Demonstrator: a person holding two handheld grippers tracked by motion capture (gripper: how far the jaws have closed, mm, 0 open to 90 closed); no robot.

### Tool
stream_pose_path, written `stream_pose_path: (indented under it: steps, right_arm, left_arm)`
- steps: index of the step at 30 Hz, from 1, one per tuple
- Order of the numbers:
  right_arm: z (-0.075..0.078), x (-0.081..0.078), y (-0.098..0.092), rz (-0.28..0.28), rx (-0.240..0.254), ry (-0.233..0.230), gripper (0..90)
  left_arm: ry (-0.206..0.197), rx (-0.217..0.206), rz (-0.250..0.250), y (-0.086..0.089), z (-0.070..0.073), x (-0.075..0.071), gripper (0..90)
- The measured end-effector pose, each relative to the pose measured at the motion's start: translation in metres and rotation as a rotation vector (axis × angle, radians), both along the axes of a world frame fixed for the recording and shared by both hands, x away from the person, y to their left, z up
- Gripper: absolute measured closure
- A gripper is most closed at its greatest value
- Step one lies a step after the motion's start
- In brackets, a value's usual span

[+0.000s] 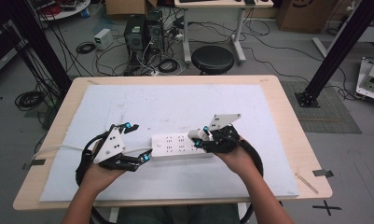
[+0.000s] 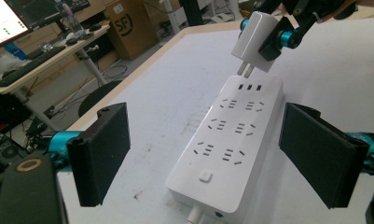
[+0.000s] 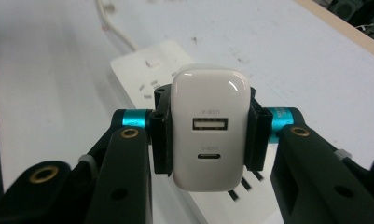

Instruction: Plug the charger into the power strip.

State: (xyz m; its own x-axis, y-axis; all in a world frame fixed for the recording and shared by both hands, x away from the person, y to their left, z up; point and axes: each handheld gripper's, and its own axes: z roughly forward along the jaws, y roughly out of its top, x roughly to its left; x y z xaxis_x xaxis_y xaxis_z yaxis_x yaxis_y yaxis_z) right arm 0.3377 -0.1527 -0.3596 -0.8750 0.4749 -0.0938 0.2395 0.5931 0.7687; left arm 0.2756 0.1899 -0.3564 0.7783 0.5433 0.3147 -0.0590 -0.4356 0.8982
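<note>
A white power strip (image 1: 177,145) (image 2: 226,144) (image 3: 142,74) lies on the white mat near the table's front, its cable leading left. My right gripper (image 1: 197,139) (image 3: 208,140) is shut on a white USB charger (image 1: 195,136) (image 2: 252,39) (image 3: 209,133), held just above the strip's right end. In the left gripper view the charger's two prongs hang a little above the strip's far end, not inserted. My left gripper (image 1: 137,142) (image 2: 217,154) stands open at the strip's left end, its pads (image 2: 103,149) on either side of the switch end without touching it.
The white mat (image 1: 175,102) covers most of the wooden table (image 1: 287,121). A black stool (image 1: 212,58) stands beyond the far edge, among cables and computer boxes on the floor. A black frame post (image 1: 336,46) rises at the right.
</note>
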Motion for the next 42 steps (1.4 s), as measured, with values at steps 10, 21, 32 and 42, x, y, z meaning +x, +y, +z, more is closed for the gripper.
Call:
stream_pose_path:
  steps: [10,21,32,42]
  right_arm:
    - [0.015,0.006,-0.009,0.118,-0.207,0.018,63.2]
    - [0.026,0.017,0.008,0.264,-0.376,0.023,63.2]
    - [0.028,0.045,0.035,0.343,-0.49,0.092,63.2]
    - [0.021,0.067,0.056,0.425,-0.6,0.127,63.2]
  left_arm:
    - [0.007,0.007,-0.003,0.007,-0.003,-0.003,16.5]
    - [0.021,0.021,-0.002,0.012,-0.008,-0.004,16.5]
    - [0.03,0.023,0.004,0.017,-0.012,-0.005,16.5]
    - [0.042,0.017,0.021,0.025,-0.015,-0.006,16.5]
